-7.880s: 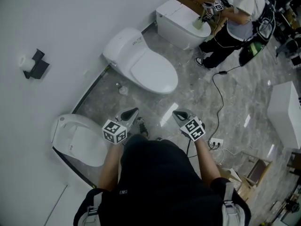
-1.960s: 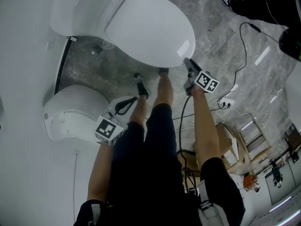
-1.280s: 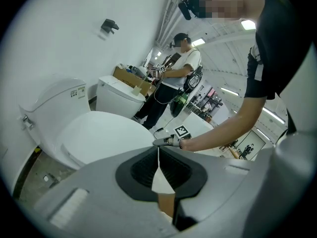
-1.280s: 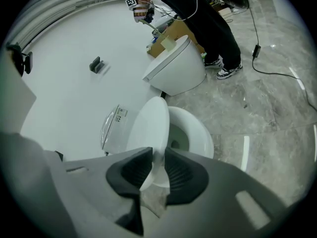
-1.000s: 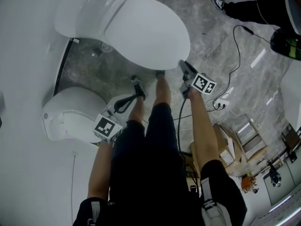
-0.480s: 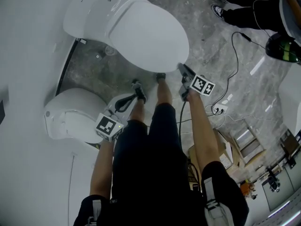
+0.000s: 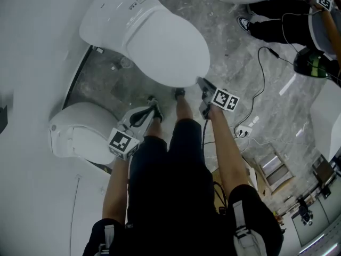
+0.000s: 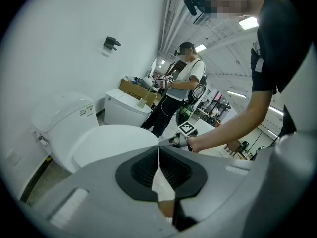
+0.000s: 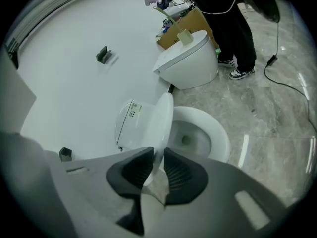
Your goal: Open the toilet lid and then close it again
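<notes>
My right gripper (image 7: 201,83) has its 2 jaws closed to a narrow gap on the front rim of the white oval plastic toilet lid (image 9: 161,115). The rim is pinched between the black ribbed pads (image 9: 136,170). In the right gripper view the lid stands tilted up off the white ceramic seat ring (image 9: 220,135), and the bowl lies open at 3 o'clock of the lid. From my head, the lid fills the floor at 12 o'clock, with my right gripper on its near edge at about 1 o'clock.

My left gripper (image 7: 152,110) has both jaws pressed together with nothing between them. It hangs at 10 o'clock in front of my knees, apart from the lid.

A 2nd white toilet (image 7: 80,137) sits at 9 o'clock by the wall. On the grey marbled floor (image 7: 234,57), a thin black cable (image 7: 261,84) runs at 2 o'clock. Beyond it a person in dark trousers (image 7: 282,23) stands beside a 3rd toilet (image 9: 190,63).
</notes>
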Available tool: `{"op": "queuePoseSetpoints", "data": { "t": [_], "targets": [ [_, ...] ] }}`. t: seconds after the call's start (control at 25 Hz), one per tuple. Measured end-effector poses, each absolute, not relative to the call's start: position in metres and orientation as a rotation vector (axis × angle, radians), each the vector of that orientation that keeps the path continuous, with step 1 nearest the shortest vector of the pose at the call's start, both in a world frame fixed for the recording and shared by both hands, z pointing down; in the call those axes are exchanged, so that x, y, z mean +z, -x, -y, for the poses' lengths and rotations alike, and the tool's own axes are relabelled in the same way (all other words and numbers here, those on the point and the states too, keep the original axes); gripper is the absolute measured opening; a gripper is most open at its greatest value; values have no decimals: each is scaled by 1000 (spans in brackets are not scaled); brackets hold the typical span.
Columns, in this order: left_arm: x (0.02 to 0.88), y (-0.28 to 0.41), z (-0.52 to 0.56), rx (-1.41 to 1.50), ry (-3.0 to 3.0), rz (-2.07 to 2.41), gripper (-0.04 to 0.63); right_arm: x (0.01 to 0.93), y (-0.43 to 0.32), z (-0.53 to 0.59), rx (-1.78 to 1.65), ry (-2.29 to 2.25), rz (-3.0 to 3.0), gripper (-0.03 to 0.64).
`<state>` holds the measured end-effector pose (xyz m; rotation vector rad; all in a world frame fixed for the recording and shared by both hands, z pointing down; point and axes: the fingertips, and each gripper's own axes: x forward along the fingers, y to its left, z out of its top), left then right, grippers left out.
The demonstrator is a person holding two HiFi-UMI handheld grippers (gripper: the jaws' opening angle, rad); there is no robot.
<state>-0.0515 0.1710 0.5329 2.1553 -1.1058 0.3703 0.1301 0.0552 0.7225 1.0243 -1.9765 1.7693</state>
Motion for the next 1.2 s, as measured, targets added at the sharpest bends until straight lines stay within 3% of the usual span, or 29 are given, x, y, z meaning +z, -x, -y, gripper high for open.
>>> {"op": "queuePoseSetpoints", "data": {
  "t": [1.2],
  "targets": [
    [482,66,-142,348,-2066,1374,17,642,-79,-34,1694,-711,2050,71]
  ]
}}
